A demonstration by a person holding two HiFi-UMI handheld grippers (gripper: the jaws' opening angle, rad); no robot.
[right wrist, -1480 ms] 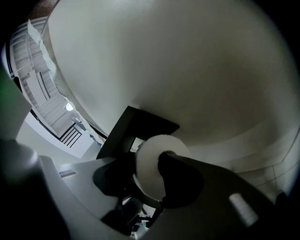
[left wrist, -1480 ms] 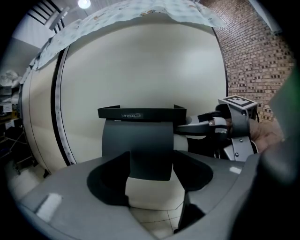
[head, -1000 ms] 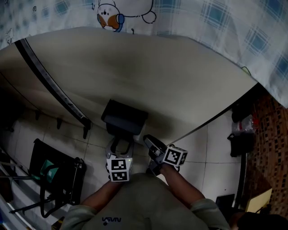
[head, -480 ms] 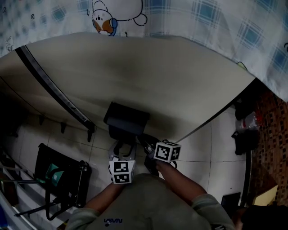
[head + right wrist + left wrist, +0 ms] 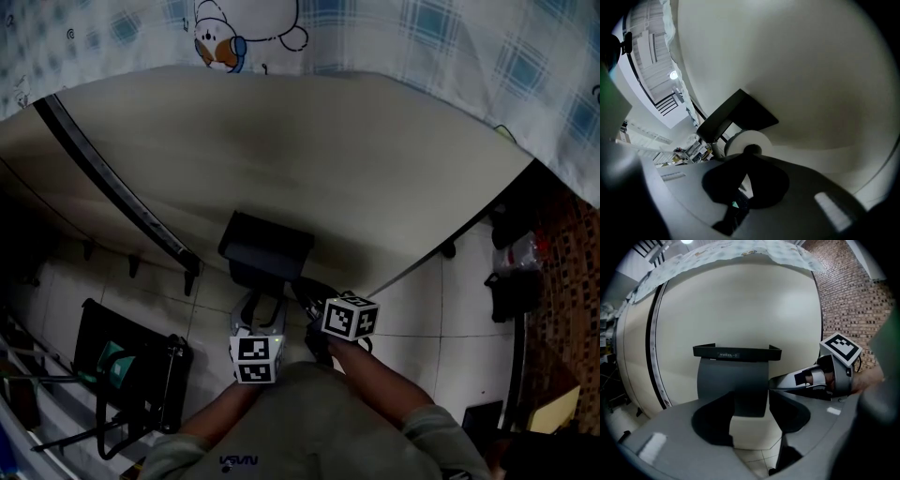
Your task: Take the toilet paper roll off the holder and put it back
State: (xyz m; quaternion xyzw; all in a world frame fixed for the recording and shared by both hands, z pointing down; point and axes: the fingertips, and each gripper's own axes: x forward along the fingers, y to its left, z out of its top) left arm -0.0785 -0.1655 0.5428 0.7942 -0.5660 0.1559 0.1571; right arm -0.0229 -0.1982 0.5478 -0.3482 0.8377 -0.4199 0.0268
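On the smooth cream wall (image 5: 740, 305) hung a boxy dark holder (image 5: 731, 380), the white roll (image 5: 749, 138) still under its flat lid (image 5: 737, 352). The left gripper (image 5: 751, 403), jaws apart but just closing, straddled the holder's front, probably to steady it; the right gripper (image 5: 750, 153), clamped tight, met the roll's round core.

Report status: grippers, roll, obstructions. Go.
Left gripper open, fingers just closing, roll between them, not pinched. Right gripper shut, tips at the roll's core. Roll on the holder. No obstruction seen.
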